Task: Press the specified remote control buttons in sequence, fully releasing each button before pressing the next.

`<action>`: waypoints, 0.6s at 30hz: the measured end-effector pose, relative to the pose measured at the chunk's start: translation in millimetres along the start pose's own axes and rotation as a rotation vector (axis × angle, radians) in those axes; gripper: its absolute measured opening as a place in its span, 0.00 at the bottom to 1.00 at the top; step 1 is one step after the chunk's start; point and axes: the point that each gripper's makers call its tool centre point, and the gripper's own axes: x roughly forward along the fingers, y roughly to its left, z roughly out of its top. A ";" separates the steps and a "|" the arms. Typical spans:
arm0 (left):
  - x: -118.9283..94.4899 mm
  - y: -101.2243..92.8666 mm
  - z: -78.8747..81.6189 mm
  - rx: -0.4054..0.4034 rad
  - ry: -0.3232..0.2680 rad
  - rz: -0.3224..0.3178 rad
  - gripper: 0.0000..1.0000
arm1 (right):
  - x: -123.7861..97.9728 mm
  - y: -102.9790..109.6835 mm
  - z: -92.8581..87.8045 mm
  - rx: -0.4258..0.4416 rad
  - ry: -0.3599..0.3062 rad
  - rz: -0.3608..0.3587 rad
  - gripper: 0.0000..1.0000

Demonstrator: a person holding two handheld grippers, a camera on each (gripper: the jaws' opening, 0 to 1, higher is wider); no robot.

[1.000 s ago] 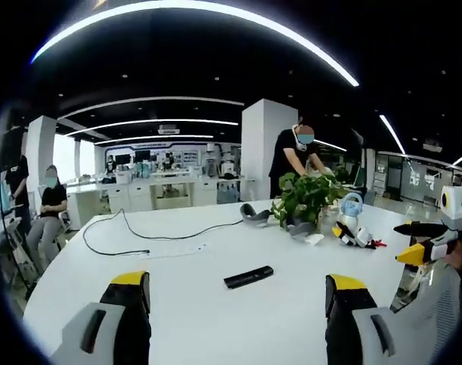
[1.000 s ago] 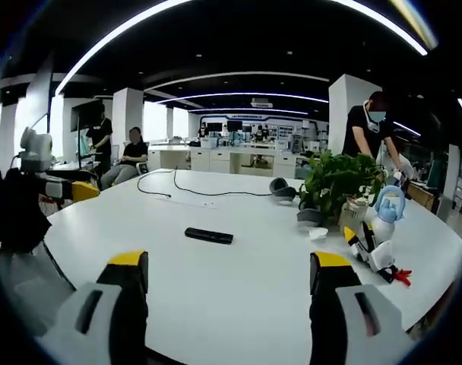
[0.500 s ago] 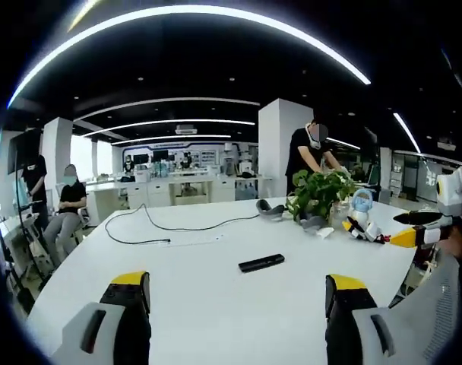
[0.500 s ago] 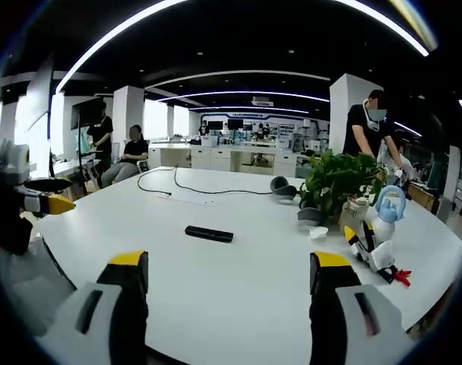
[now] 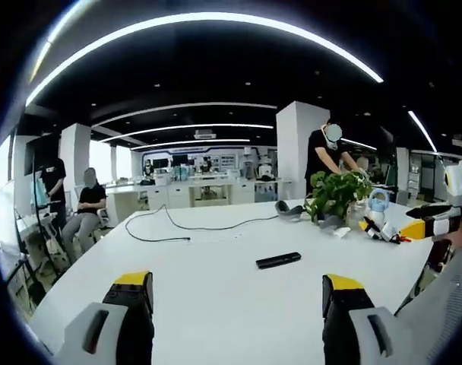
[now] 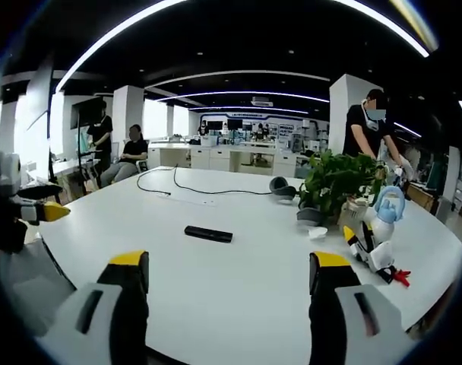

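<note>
A black remote control [image 5: 277, 260] lies flat on the white table [image 5: 216, 296], ahead and right of my left gripper [image 5: 237, 285], which stands open and empty. In the right gripper view the same remote [image 6: 208, 234] lies ahead and slightly left of my right gripper [image 6: 229, 266], also open with nothing between its jaws. Both grippers hover near the table's front edge, well short of the remote. My right gripper [image 5: 436, 226] shows at the right edge of the left gripper view, and my left gripper [image 6: 33, 211] at the left edge of the right gripper view.
A potted plant [image 6: 336, 185], a headset [image 6: 280, 188] and a small blue-and-white toy robot [image 6: 383, 224] stand at the table's right. A black cable [image 6: 181, 190] runs across the far side. People stand and sit [image 6: 132, 152] beyond the table. A grey chair back [image 5: 436, 304] is near my right.
The left gripper's camera has swung, so the remote and plant have shifted right in its view. In the right gripper view the left gripper has slid further out to the left edge.
</note>
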 end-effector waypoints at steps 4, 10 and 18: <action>0.6 -4.5 -1.6 0.054 0.001 -0.003 1.00 | -0.8 1.7 2.7 -0.002 -0.015 0.007 0.91; 0.6 -4.3 -2.3 0.075 0.010 0.000 1.00 | -0.5 4.1 3.5 -0.009 -0.020 0.014 0.92; -1.1 6.6 -1.7 0.079 0.006 0.041 1.00 | 0.0 6.4 2.4 -0.016 -0.015 0.024 0.92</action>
